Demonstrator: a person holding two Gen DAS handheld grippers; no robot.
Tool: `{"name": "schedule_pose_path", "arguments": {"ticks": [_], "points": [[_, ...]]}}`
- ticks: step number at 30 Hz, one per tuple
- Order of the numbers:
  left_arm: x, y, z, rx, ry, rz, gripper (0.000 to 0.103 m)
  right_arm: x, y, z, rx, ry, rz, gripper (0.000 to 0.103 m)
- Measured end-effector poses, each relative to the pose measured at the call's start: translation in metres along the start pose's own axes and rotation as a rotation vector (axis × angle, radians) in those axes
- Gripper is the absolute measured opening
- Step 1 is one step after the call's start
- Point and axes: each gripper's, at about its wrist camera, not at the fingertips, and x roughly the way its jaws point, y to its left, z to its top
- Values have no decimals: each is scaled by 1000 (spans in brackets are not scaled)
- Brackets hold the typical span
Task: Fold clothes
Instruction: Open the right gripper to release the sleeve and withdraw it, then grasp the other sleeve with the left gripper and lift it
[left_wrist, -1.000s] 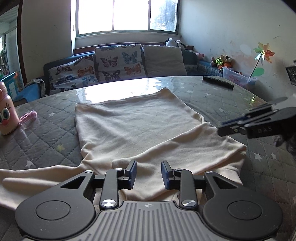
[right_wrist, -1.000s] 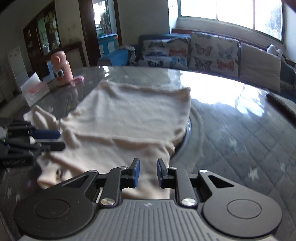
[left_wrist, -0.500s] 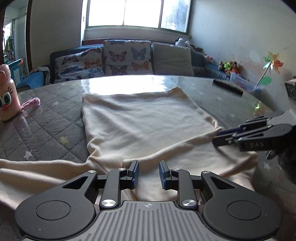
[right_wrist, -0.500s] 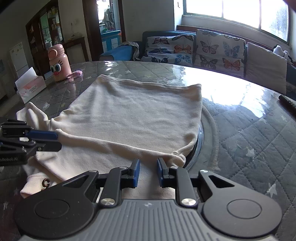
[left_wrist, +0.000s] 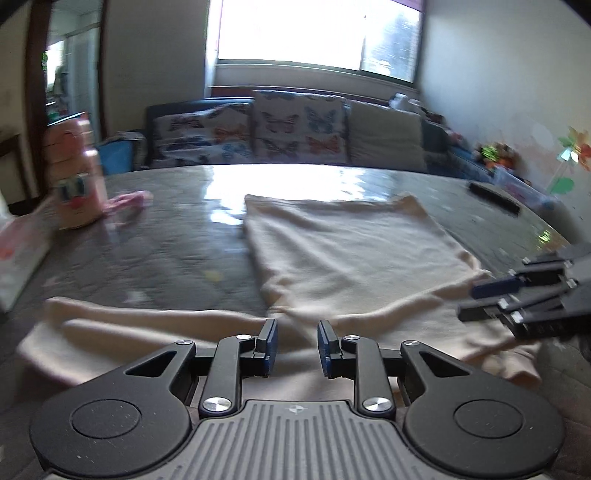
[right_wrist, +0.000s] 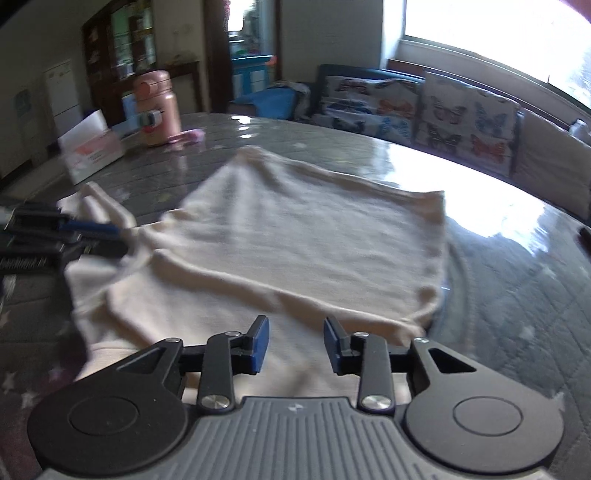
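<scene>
Right claw (right_wrist: 295, 345) has just been opening, empty, over cream garment (right_wrist: 306, 251).

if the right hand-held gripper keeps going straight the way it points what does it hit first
Most likely the cream knit garment lying directly ahead of the right hand-held gripper, whose jaws have just been opening with nothing between them; depth is unclear.

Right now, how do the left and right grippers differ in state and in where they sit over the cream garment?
The right gripper stands wider apart than the left gripper; its jaws have just been opening. The left gripper is over the cream garment near the outstretched sleeve, the right gripper at the opposite side. Both are open, empty, pointing across the cloth.
</scene>
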Motion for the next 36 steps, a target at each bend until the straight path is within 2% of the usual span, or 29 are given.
{"name": "schedule_pose_path", "arguments": {"ticks": [8,13,22,26,31,34,36], "points": [[-29,54,-9,-104,-19,179,35,7,57,6,-139,-6,99,37],[-41,82,-17,-170,-25,292,42,15,80,10,-183,-5,127,37],[-43,123,-21,-296,-33,425,45,12,83,10,-191,-14,123,38],[-38,137,-22,-358,-19,442,43,7,80,9,-181,-19,118,38],[-31,148,-24,-408,-2,429,22,1,77,8,-178,-28,111,38],[-29,150,-24,-416,-13,423,5,-3,74,8,-169,-35,107,38],[-32,149,-22,-410,-37,408,1,-6,72,8,-163,-40,101,38]]}}
